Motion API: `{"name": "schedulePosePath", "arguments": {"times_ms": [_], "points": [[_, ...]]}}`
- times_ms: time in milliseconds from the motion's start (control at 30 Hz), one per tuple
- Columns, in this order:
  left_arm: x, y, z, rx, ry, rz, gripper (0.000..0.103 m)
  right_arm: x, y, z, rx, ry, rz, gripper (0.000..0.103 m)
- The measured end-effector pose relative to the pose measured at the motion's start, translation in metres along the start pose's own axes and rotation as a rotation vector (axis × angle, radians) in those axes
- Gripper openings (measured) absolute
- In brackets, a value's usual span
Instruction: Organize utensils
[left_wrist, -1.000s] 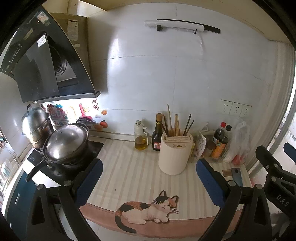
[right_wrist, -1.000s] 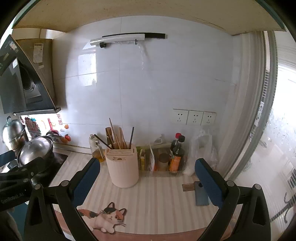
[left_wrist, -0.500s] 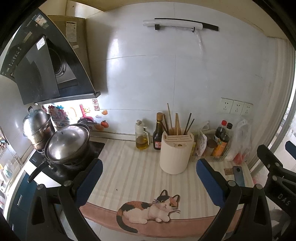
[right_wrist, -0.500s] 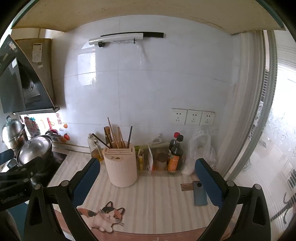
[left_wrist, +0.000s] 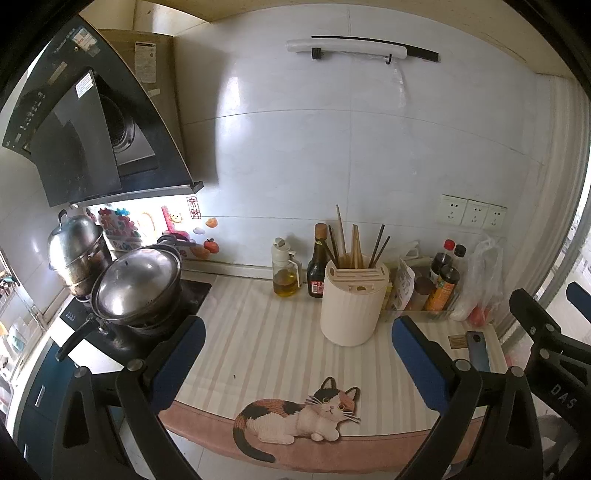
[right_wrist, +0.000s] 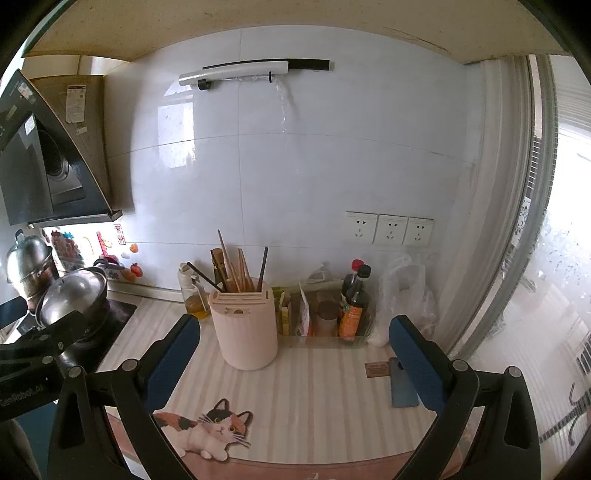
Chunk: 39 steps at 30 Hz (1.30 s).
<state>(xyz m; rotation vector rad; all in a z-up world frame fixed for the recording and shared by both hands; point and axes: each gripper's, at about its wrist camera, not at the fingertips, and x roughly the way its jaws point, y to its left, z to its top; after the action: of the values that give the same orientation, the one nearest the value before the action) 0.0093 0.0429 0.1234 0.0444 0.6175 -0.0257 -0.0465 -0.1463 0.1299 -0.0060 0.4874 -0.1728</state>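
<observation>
A cream utensil holder (left_wrist: 351, 302) stands on the striped counter mat, with several chopsticks (left_wrist: 354, 240) upright in it. It also shows in the right wrist view (right_wrist: 245, 326) with its chopsticks (right_wrist: 236, 269). My left gripper (left_wrist: 295, 350) is open and empty, held in front of the counter, short of the holder. My right gripper (right_wrist: 291, 358) is open and empty, also short of the holder. The right gripper's frame (left_wrist: 546, 354) shows at the right edge of the left wrist view.
An oil bottle (left_wrist: 284, 275) and a dark sauce bottle (left_wrist: 317, 266) stand left of the holder. Sauce bottles (right_wrist: 354, 306) and a plastic bag (right_wrist: 404, 295) stand to its right. A phone (right_wrist: 402, 384) lies on the mat. Pots (left_wrist: 136, 280) sit on the stove.
Both grippers have drifted slightly, so the holder sits a little further left in the right wrist view. Nothing was taken hold of or let go.
</observation>
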Motion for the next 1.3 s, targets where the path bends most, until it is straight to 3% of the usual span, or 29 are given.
{"name": "schedulePosePath", "arguments": {"times_ms": [1300], "points": [[0.0029, 0.0018, 0.0026, -0.002, -0.001, 0.000, 0.103, 0.0031, 0.0026, 0.0050, -0.007, 0.002, -0.003, 0.103]]}}
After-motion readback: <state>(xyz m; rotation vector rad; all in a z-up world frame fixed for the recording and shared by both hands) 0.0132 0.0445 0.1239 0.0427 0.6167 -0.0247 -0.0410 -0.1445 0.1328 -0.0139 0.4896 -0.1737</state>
